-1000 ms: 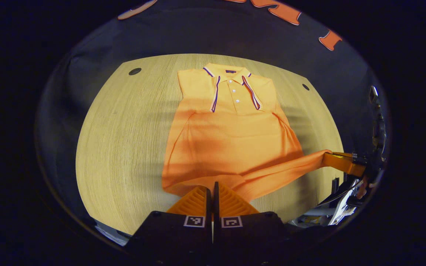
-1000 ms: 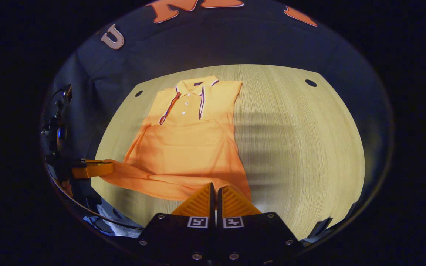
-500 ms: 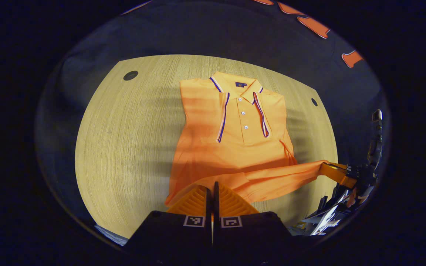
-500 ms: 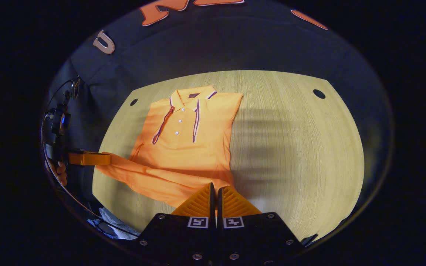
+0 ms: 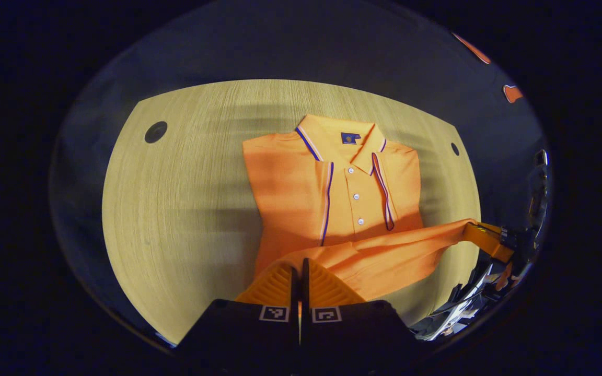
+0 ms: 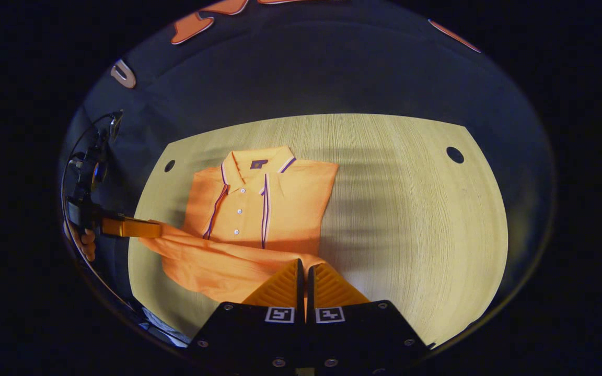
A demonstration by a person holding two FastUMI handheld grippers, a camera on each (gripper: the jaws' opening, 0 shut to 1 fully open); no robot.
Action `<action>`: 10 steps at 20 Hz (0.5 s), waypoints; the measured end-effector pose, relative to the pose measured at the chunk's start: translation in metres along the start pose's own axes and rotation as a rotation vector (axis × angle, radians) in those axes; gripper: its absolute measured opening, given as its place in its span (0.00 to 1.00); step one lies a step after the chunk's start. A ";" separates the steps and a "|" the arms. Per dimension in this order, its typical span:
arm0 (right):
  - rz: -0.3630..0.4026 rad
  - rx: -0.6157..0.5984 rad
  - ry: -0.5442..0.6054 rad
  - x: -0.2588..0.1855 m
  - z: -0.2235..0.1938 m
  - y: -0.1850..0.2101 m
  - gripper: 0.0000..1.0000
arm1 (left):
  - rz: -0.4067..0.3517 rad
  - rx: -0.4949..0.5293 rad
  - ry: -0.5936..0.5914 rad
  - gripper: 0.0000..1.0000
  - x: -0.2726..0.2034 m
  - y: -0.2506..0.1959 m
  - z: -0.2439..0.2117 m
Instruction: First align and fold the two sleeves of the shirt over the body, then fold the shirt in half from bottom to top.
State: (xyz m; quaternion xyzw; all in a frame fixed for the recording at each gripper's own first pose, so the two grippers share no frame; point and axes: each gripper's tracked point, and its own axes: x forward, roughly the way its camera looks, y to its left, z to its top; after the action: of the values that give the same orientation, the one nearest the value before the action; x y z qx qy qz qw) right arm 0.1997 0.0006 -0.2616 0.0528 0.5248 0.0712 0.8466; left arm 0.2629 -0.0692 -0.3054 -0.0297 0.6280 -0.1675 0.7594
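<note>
An orange polo shirt (image 5: pixel 296 193) (image 6: pixel 285 198) lies on the wooden table (image 5: pixel 186 209) (image 6: pixel 411 219), collar at the far side and sleeves folded in. Its bottom hem (image 5: pixel 384 256) (image 6: pixel 201 256) is lifted off the table and stretched between my two grippers, covering the lower body. My left gripper (image 5: pixel 299 263) is shut on one hem corner at the bottom of the left gripper view; it also appears at the left edge of the right gripper view (image 6: pixel 128 227), held by a hand (image 6: pixel 88 243). My right gripper (image 6: pixel 302 266) (image 5: pixel 481 240) is shut on the other corner.
The table has small round holes near its far corners (image 5: pixel 155 131) (image 6: pixel 455 154). Dark booth cloth rises behind the table. Some clutter (image 5: pixel 452 313) lies beyond the table's near edge. Bare wood stretches on the side of the shirt away from the other gripper in each view.
Both grippers have carried the lifted hem forward toward the collar. The hem now covers more of the body and reaches near the lowest button; the collar looks closer.
</note>
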 end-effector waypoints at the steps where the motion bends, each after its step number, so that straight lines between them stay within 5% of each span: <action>1: -0.009 -0.005 0.012 0.005 0.007 0.000 0.01 | 0.009 0.009 0.021 0.02 0.005 0.001 0.009; 6: -0.008 -0.025 0.040 0.039 0.046 0.005 0.01 | 0.028 0.059 0.052 0.01 0.022 0.007 0.058; 10: -0.041 0.028 -0.042 0.061 0.092 -0.006 0.02 | 0.103 0.105 -0.087 0.03 0.027 0.018 0.110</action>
State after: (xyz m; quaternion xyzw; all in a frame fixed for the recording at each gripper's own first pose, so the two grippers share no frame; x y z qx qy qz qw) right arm 0.3098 0.0038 -0.2754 0.0554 0.5087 0.0452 0.8579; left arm 0.3765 -0.0785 -0.3124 0.0352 0.5855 -0.1594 0.7941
